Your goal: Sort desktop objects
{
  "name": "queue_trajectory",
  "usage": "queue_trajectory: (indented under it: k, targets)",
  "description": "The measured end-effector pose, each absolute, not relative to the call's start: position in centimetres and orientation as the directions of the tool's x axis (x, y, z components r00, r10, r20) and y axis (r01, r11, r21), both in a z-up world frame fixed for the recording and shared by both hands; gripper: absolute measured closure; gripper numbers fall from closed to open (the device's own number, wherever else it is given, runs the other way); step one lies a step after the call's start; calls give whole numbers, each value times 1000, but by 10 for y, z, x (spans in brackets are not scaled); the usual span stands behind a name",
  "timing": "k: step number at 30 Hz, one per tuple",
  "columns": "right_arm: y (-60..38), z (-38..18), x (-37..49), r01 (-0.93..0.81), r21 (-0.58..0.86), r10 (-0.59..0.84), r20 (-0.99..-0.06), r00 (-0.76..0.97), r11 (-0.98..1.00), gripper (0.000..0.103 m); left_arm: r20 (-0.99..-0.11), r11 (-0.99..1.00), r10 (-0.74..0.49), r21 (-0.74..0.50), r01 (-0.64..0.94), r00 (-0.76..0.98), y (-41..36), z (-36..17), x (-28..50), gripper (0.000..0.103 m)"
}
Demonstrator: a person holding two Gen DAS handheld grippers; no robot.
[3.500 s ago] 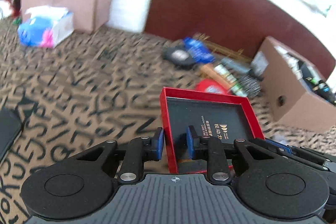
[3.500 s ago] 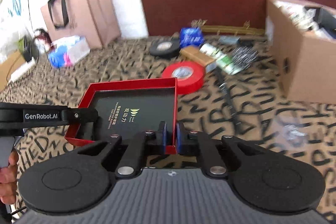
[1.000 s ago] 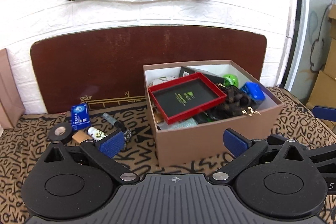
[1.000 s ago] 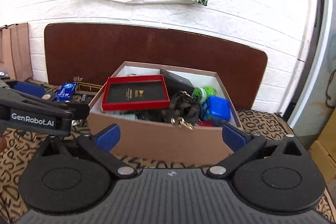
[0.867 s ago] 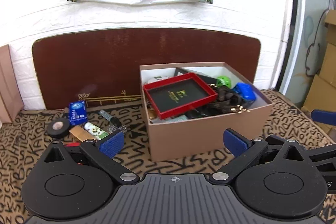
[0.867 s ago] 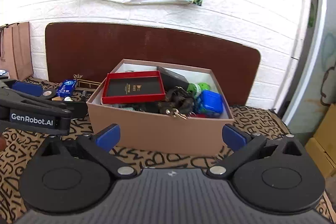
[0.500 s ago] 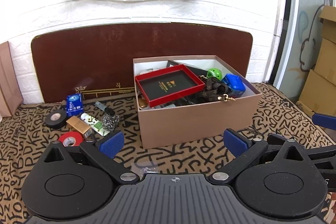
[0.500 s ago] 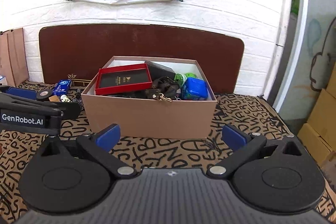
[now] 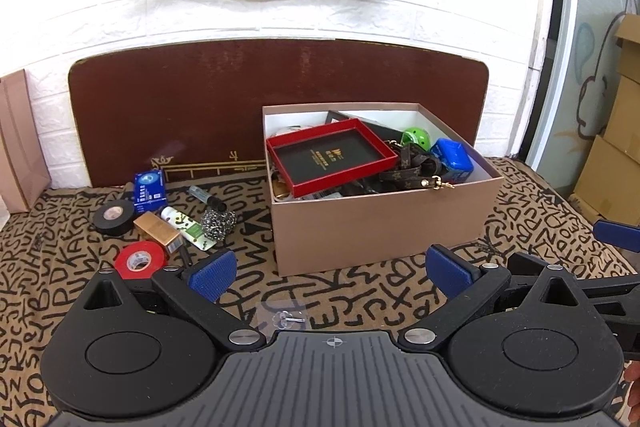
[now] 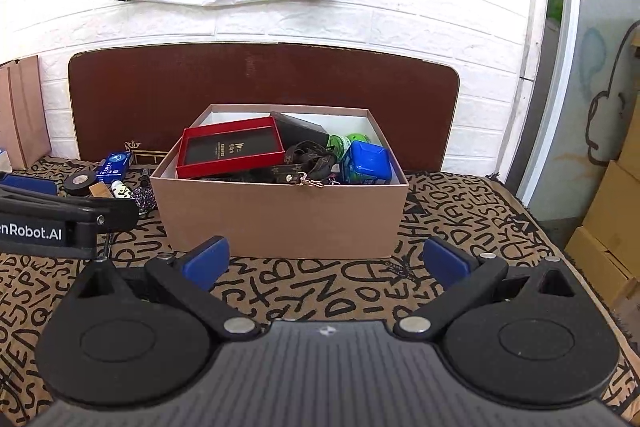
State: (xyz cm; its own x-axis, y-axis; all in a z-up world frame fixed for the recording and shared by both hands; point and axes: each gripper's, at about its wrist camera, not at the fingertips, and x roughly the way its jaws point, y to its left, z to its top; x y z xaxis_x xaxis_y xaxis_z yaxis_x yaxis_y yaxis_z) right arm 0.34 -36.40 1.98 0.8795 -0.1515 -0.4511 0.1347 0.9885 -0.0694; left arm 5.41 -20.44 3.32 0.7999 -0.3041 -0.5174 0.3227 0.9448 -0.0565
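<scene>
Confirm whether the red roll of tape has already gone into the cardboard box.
No: the red tape roll lies on the patterned cloth left of the cardboard box, beside the black tape roll.

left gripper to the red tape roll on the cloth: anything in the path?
Nothing visible blocks it. The left gripper is open, and the red tape roll lies on bare patterned cloth just ahead to its left. The gold box sits behind the roll, beyond it.

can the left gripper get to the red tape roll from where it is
Probably yes. The left gripper is open and empty, and the red tape roll lies flat on the cloth just ahead to its left, nothing covering it.
</scene>
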Motion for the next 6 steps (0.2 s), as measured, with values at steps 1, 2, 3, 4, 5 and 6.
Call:
queue_trajectory:
  k: [1, 2, 3, 4, 5, 6]
  targets:
    - [-364, 20, 4, 134, -68, -150, -452, 879, 989, 0, -507, 946, -303, -55, 321, 807, -204, 33, 53, 0]
    - [-364, 20, 5, 134, -66, -149, -452, 879, 989, 0, -497, 946, -302, -53, 319, 813, -203, 33, 52, 0]
    - [-364, 20, 5, 135, -63, -148, -452, 880, 989, 0, -495, 946, -302, -52, 319, 815, -203, 33, 52, 0]
    - [-364, 20, 6, 135, -60, -147, -452, 880, 989, 0, -498, 945, -305, -54, 322, 812, -203, 34, 53, 0]
    - [-364, 20, 6, 136, -59, -148, -453, 879, 989, 0, -501, 945, -305, -56, 321, 810, -203, 34, 54, 0]
    - [-364, 20, 7, 142, -60, -154, -454, 878, 988, 0, -504, 946, -302, -53, 320, 809, -204, 34, 54, 0]
